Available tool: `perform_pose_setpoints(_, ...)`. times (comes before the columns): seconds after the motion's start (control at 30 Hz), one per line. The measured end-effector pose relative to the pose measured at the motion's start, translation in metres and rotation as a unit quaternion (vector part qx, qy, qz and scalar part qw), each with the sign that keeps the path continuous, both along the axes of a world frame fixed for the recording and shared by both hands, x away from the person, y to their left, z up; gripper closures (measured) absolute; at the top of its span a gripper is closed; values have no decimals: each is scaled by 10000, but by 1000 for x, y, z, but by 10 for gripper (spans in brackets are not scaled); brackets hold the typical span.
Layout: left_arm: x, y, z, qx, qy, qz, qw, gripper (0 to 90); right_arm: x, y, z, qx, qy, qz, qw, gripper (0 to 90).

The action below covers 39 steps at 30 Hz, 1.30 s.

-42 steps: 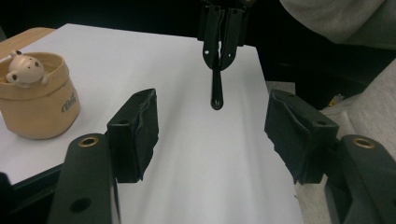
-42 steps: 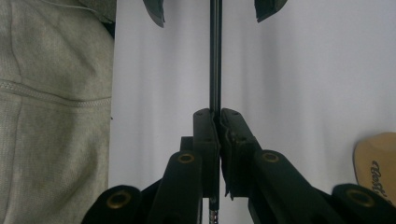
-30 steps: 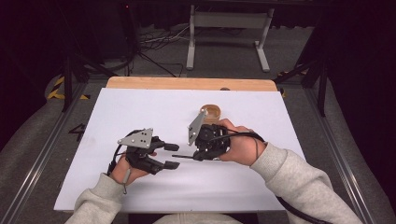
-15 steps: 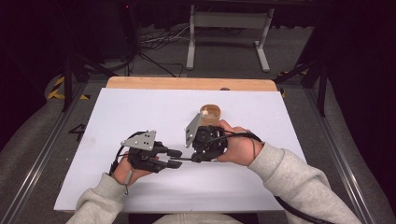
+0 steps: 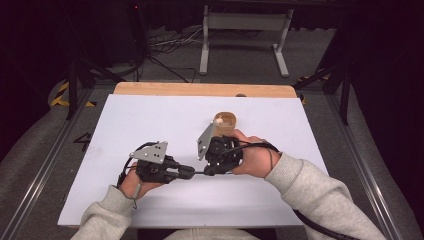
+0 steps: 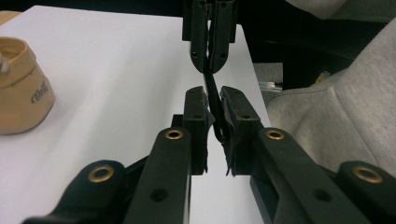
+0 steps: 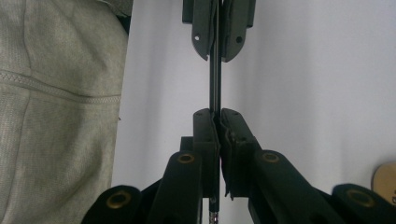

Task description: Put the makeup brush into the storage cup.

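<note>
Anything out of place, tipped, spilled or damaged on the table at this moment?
Nothing stands out. The tan cup stands upright on the white table with no spill. The left gripper and right gripper both clamp one thin black rod between them.

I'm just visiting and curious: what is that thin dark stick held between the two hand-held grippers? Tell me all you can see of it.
The thin dark stick is a slim, straight rod, black or dark grey, possibly a pencil or pen; a pale ringed end shows below the right hand-held gripper. It lies about level just above the white table, bridging both tools. The left hand-held gripper has just closed on one end; the right one clamps the other.
</note>
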<state>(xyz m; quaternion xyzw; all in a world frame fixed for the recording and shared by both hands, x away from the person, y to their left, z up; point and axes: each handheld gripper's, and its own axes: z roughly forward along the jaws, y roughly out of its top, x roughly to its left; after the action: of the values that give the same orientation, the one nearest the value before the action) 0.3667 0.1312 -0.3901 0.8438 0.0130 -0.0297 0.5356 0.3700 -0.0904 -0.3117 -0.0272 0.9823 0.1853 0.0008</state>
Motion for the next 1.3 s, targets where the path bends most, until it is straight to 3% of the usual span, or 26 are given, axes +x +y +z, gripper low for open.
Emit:
perform_pose_setpoints(0.5,0,3,-1,-4,-28,72,10000,850,1,-3,-1,153,135,-49,9998,832)
perform_pose_setpoints(0.63,0,5,0,-53,-1,103,9999,850,0,-11,1,421,210,-200,9987,708)
perform_pose_setpoints(0.73,1,7,0,-86,1,126,9999,851,-1,-18,3,618,124,-205,9978,655)
perform_pose_setpoints(1.0,1,8,1,-106,4,121,9999,851,-1,-44,2,860,34,-406,9955,589)
perform_pose_setpoints(1.3,1,12,3,-85,-21,130,9999,850,0,-66,-7,936,125,-632,9935,585)
